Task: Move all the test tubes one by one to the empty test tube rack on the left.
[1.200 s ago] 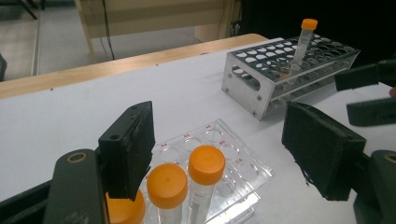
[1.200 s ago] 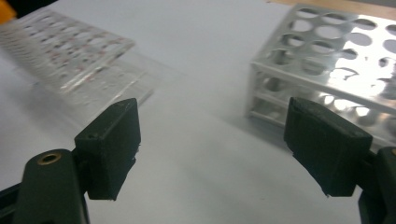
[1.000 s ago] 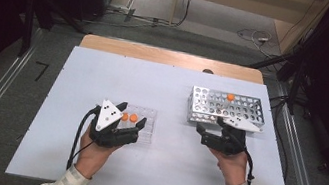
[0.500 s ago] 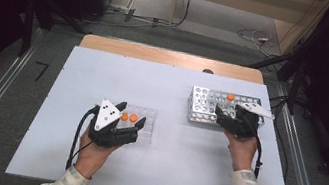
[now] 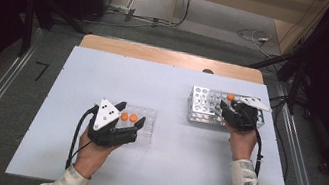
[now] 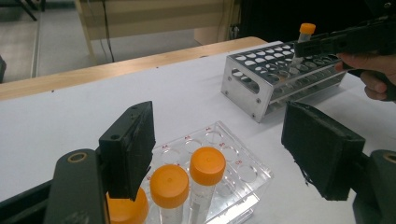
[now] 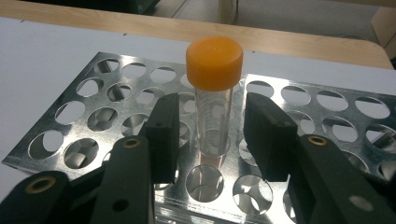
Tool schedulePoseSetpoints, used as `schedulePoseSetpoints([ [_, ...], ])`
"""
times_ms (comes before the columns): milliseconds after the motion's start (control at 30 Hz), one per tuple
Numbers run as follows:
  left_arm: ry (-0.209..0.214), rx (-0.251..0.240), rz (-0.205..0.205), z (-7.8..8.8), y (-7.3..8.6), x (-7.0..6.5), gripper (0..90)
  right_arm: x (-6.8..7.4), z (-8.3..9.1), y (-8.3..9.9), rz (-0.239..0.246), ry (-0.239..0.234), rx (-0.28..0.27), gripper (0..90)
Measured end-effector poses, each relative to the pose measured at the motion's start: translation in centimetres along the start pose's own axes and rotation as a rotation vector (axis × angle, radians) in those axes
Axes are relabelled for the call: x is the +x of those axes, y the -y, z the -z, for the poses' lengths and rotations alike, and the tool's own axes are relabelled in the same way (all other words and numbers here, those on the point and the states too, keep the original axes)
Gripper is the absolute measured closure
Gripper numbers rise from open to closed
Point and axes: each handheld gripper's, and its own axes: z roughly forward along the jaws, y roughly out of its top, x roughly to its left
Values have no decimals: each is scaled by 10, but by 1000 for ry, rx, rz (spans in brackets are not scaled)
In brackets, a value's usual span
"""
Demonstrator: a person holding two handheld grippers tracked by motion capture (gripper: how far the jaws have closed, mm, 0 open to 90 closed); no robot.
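High view: a white table (image 5: 154, 172) holds a metal rack (image 5: 202, 110) at right and a clear rack (image 5: 146, 130) with orange-capped tubes (image 6: 208, 175) at left. The left gripper (image 5: 129, 124) hangs open over those. The right gripper (image 7: 210, 135), jaws just closing, brackets without touching an upright clear tube (image 7: 214, 102), orange-capped, standing in the metal rack.

Red printed characters mark the wells on the top face of the clear plastic rack (image 6: 219, 163) in the left gripper view; they are too small and blurred to make out as particular letters or numbers. The metal rack (image 7: 116, 88), the orange-capped tubes (image 6: 205, 175) and the white surface (image 5: 164, 173) carry no text, label or brand that can be read.
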Motion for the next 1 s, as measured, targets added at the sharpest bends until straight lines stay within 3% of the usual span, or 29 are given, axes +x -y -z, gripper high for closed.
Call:
schedulePoseSetpoints([
  [333, 4, 10, 1, -1, 1, 0, 262, -1, -4, 1, 9, -8, -11, 706],
  [1000, 8, 0, 8, 0, 1, -1, 250, 0, 30, -31, 32, -14, -111, 715],
])
